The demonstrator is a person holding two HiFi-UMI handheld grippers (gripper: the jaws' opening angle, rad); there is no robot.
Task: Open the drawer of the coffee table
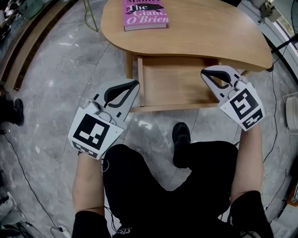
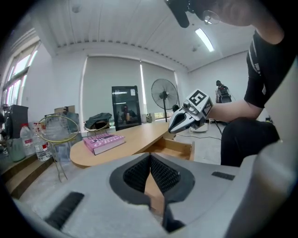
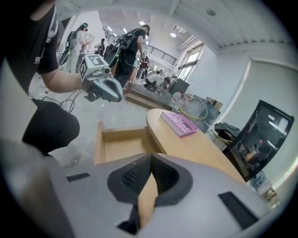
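Observation:
The coffee table (image 1: 200,32) has an oval wooden top. Its drawer (image 1: 177,81) stands pulled out toward me and is empty inside. My left gripper (image 1: 137,83) hovers at the drawer's front left corner, jaws shut with nothing between them. My right gripper (image 1: 203,72) hangs over the drawer's right side, also shut and empty. The left gripper view shows its own shut jaws (image 2: 150,160), the right gripper (image 2: 174,126) and the open drawer (image 2: 179,148) beyond. In the right gripper view its shut jaws (image 3: 151,162) point at the drawer (image 3: 121,142), with the left gripper (image 3: 114,93) above it.
A pink book (image 1: 144,14) lies on the table top at the far side. My black shoe (image 1: 180,137) rests on the marble floor just before the drawer front. A wire stand (image 2: 58,130) is left of the table. Cables trail on the floor at right (image 1: 274,107).

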